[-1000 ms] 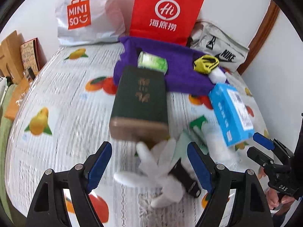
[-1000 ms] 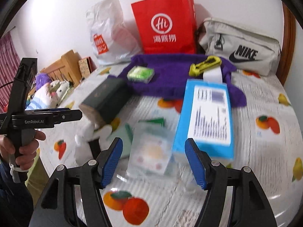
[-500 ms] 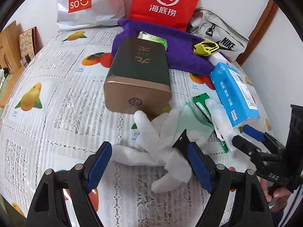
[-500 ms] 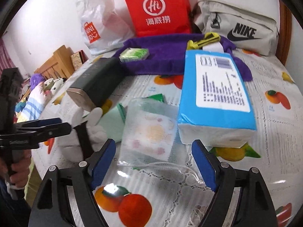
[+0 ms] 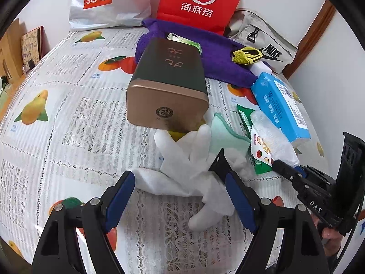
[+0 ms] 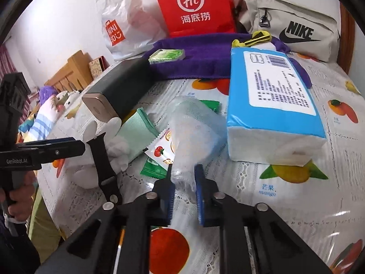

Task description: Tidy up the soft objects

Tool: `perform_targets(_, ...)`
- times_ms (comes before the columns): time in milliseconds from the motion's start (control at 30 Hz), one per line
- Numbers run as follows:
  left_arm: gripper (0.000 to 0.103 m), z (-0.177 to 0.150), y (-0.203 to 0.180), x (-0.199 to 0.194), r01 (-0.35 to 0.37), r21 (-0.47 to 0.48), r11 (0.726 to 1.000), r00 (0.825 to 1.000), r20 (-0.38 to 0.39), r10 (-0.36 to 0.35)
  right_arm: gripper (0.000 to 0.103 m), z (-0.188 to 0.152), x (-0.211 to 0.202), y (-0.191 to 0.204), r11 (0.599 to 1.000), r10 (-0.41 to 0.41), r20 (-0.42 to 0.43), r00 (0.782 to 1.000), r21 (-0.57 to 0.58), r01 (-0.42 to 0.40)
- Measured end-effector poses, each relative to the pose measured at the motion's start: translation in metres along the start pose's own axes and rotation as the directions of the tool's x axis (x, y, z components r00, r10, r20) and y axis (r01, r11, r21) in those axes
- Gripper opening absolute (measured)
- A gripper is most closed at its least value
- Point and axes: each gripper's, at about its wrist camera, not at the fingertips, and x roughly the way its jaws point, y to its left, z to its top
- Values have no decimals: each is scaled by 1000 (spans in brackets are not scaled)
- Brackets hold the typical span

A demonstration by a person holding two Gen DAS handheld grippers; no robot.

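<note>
Plastic packet, clear and crinkled, lies on the counter between the green wrapper and the blue tissue pack; the right gripper, spread wide half a second ago, has closed its fingers on the packet's near edge, so a lift looks ready. The left gripper stays wide open, straddling the white glove beside the dark tin without gripping it.

This is a home, most likely a bedroom — a wooden headboard and plush toys stand at the left. The surface has a household fruit-print cover. Against the white wall lean a MINISO shopping bag, a red paper bag and a Nike pouch — ordinary personal things.
</note>
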Motion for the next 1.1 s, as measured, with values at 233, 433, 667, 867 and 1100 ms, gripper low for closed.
perform_targets(233, 81, -8, 2, -10, -5, -5, 1000, 1000, 16, 5, 14, -3, -23, 7, 999, 14, 45, 999, -45, -12)
perform_targets(433, 81, -14, 1, -18, -2, 3, 1000, 999, 39, 2, 8, -11, -44, 9, 998, 41, 70, 997, -41, -38)
perform_targets(667, 80, -16, 3, -17, -7, 1, 1000, 998, 61, 7, 7, -27, -70, 4, 999, 23, 110, 994, -42, -19)
perform_targets(867, 79, -19, -13, -7, -21, 67, 998, 998, 52, 18, 7, -41, -81, -9, 999, -13, 111, 994, -34, 17)
perform_targets(1100, 60, -23, -35, -8, -4, 153, 988, 998, 65, -6, 7, -48, -77, -29, 1000, -22, 109, 994, 19, 20)
